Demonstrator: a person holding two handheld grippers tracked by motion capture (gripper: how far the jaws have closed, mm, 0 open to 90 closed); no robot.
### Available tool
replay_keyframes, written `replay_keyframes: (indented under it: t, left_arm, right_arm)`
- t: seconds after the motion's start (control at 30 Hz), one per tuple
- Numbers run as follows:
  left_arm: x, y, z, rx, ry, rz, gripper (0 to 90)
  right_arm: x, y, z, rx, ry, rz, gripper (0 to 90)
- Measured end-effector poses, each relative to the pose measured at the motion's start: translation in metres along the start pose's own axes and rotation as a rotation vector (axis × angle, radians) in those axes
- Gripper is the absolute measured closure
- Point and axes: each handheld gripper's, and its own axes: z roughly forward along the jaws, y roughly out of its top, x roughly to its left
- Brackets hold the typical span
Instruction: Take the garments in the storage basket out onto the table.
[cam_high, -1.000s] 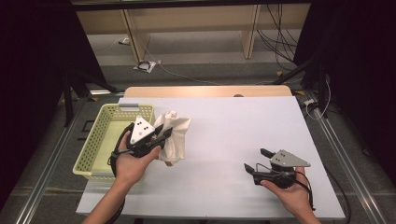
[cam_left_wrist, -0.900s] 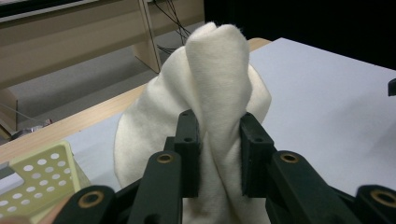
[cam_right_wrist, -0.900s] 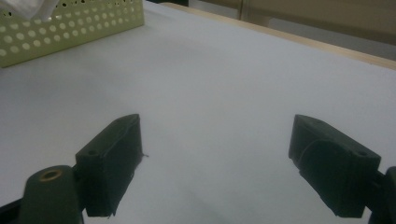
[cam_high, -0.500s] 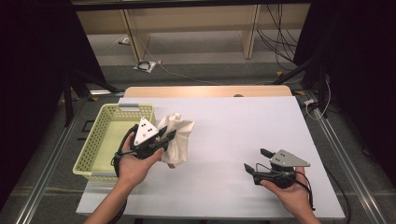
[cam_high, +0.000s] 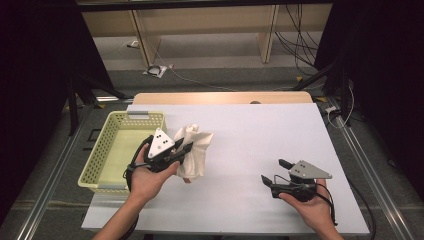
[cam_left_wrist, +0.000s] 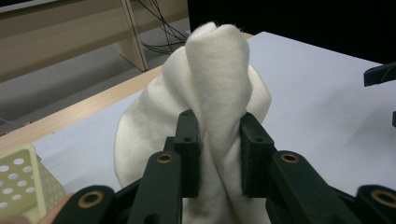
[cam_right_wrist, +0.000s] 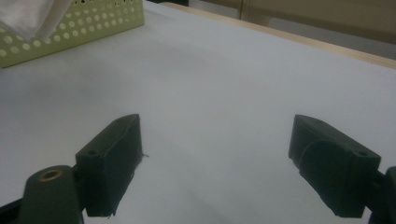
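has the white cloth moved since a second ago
Yes. The white cloth, clamped in the left hand-held gripper, has shifted slightly right, away from the yellow basket.

High view: the table (cam_high: 250, 135) is evenly lit from above, its white top bright without glare. The surroundings at the left and right edges fall to near black; the floor beyond the far edge is dim. Shadows are soft and short, the clearest one lying under the cloth (cam_high: 195, 150) and beside the basket (cam_high: 95, 167). Focus is fair throughout, detail slightly soft.

Left gripper view: the cloth (cam_left_wrist: 219, 88) is sharp and bright, its nap legible; the background is mildly blurred, the upper right black. The near foreground is soft.

Right gripper view: dimmer, grey-toned, grainy. A broad faint shadow crosses the table (cam_right_wrist: 224, 93). The basket (cam_right_wrist: 70, 28) at the top left corner is blurred.
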Motion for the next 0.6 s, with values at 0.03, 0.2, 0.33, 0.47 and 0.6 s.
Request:
replay_keyframes:
  t: [0.03,0.2,0.33,0.47,0.6]
  left_arm:
    - [-0.0002,-0.0002,0.0004,0.0,-0.003,0.0,72.6]
    - [-0.0016,-0.0017,0.0025,-0.003,-0.026,-0.003,72.5]
    - [-0.0027,-0.004,0.0051,0.001,-0.029,-0.006,72.5]
    - [-0.0042,-0.0055,0.0071,0.008,-0.032,-0.002,72.4]
    - [-0.0057,-0.0073,0.0094,0.013,-0.033,0.004,72.3]
  right_arm:
    - [0.0,0.0,0.0,0.001,0.0,0.0,18.4]
    - [0.0001,-0.0001,0.0,0.001,0.001,0.0,18.4]
    - [0.0,-0.0001,0.0,0.002,0.001,0.0,18.4]
    - [0.0001,-0.0001,0.0,0.003,0.001,0.001,18.4]
    - [-0.0002,-0.0003,0.0002,0.002,0.001,-0.003,18.4]
